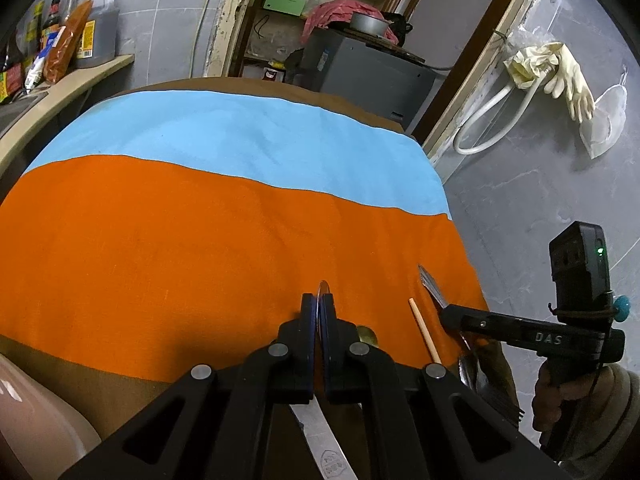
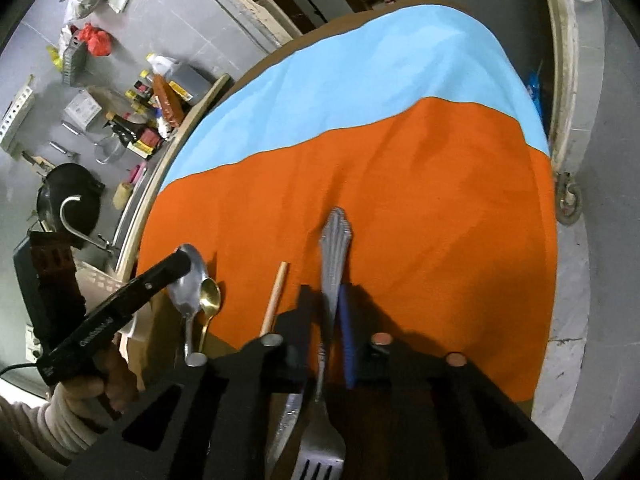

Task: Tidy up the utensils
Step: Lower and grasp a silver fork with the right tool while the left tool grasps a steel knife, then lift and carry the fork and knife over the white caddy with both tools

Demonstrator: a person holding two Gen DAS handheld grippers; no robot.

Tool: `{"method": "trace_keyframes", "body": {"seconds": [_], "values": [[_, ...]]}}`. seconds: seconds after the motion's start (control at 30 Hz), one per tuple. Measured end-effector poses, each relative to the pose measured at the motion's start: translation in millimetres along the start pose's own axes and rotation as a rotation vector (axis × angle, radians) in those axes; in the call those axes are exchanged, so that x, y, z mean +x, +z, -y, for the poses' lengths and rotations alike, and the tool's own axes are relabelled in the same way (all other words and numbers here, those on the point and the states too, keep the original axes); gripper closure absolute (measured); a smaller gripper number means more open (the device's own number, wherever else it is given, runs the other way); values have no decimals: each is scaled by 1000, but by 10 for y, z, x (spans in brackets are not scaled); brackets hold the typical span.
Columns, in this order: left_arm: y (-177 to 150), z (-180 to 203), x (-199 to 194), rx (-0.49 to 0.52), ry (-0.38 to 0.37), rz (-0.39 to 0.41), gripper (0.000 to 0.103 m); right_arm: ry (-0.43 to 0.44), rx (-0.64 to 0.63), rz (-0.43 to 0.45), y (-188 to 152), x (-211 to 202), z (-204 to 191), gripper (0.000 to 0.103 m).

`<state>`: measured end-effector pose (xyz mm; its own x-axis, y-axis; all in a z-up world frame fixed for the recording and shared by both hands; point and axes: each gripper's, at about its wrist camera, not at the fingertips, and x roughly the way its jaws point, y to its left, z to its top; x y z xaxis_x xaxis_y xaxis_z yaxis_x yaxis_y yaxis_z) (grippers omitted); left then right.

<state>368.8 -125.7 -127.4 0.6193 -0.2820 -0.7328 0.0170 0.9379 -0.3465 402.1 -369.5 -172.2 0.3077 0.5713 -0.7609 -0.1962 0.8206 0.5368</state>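
Note:
My left gripper [image 1: 319, 312] is shut on a silver spoon [image 1: 322, 289], held edge-on, its bowl between the pads and its handle [image 1: 326, 448] running back under the gripper. It also shows in the right wrist view [image 2: 180, 268] with the silver spoon [image 2: 190, 284] over the orange cloth's near edge. My right gripper [image 2: 330, 300] is shut on a silver fork [image 2: 334, 248], ornate handle forward, tines [image 2: 320, 460] toward the camera. A gold spoon [image 2: 210, 296], a wooden chopstick [image 2: 276, 296] and a knife blade [image 2: 286, 424] lie near the table's front edge.
The table wears an orange cloth [image 1: 180, 248] with a light blue cloth [image 1: 248, 136] behind it. A shelf of bottles [image 1: 60, 44] is at the left. A grey appliance [image 1: 360, 68] stands behind the table. A pinkish bowl [image 1: 36, 420] sits at the near left.

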Motion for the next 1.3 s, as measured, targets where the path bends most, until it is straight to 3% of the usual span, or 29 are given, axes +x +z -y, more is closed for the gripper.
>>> {"method": "trace_keyframes", "body": {"seconds": [0.43,0.97,1.3], "values": [[39,50,-248,21,-13,49,100,-122,-153,50,-101,-74,-442,96],[-122,222,-716,80,-69,135,100,-204,-189,229,-380,-656,-791,101],[-117,225,-1269,120,-87,268,101,-213,-151,487,-618,-1265,-1084,101]]}}
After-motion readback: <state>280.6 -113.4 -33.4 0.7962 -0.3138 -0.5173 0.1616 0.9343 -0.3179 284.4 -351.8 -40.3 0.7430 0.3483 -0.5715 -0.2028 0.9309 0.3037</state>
